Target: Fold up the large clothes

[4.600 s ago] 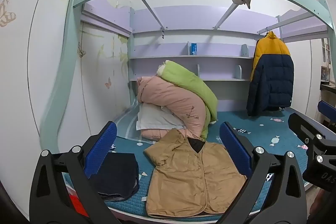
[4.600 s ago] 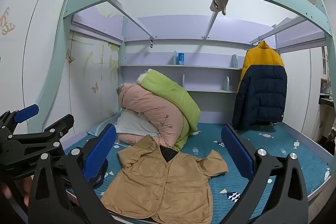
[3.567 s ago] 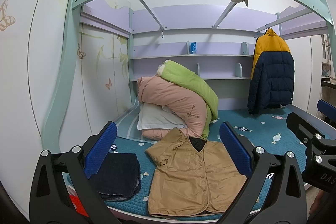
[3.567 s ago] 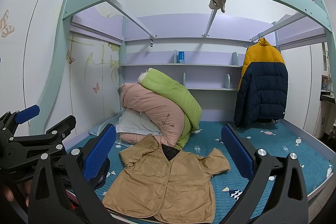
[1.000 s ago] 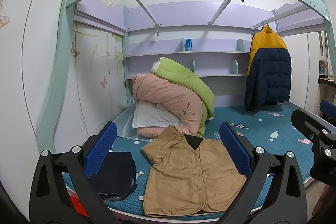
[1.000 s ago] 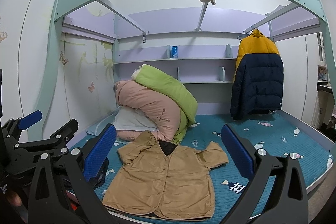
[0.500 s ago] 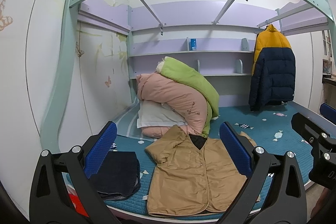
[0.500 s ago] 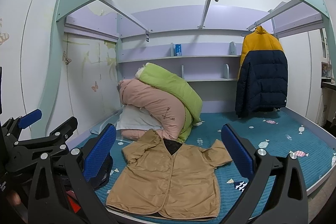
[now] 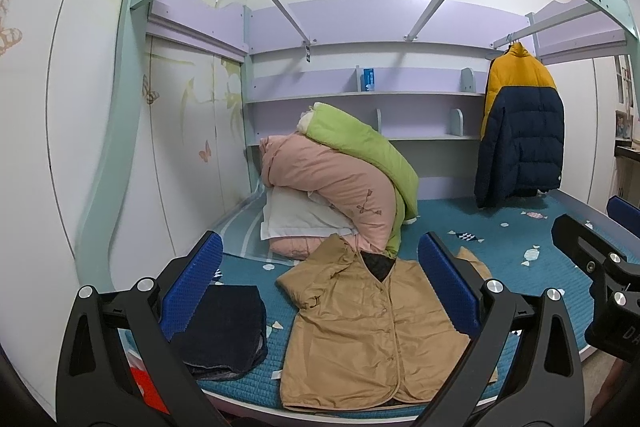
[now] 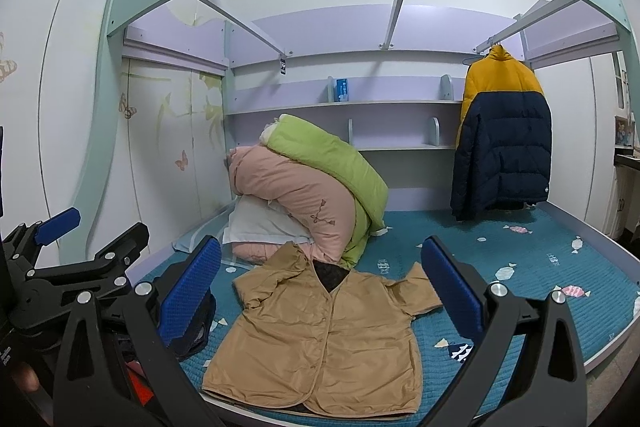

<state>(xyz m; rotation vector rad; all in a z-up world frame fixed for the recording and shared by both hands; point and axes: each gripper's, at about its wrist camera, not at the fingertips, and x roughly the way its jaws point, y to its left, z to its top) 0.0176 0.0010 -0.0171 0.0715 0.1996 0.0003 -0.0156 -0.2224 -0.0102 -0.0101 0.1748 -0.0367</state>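
A tan buttoned jacket [image 9: 364, 331] lies flat, front up, near the front edge of the teal bed [image 9: 532, 275]; it also shows in the right wrist view [image 10: 324, 339]. Its left sleeve is folded in, its right sleeve [image 10: 416, 291] lies spread out. My left gripper [image 9: 320, 291] is open and empty, held in the air in front of the bed. My right gripper [image 10: 320, 291] is open and empty too, to the right of the left one. Neither touches the jacket.
A folded dark garment [image 9: 224, 331] lies on the bed left of the jacket. Rolled pink [image 9: 332, 187] and green [image 9: 360, 139] quilts with a white pillow [image 9: 296, 215] sit behind it. A yellow and navy puffer jacket [image 9: 520, 131] hangs at the back right. Shelves line the back wall.
Both grippers have stayed open and drifted slightly, so the views shifted a little. The jacket and the other things on the bed have not moved.
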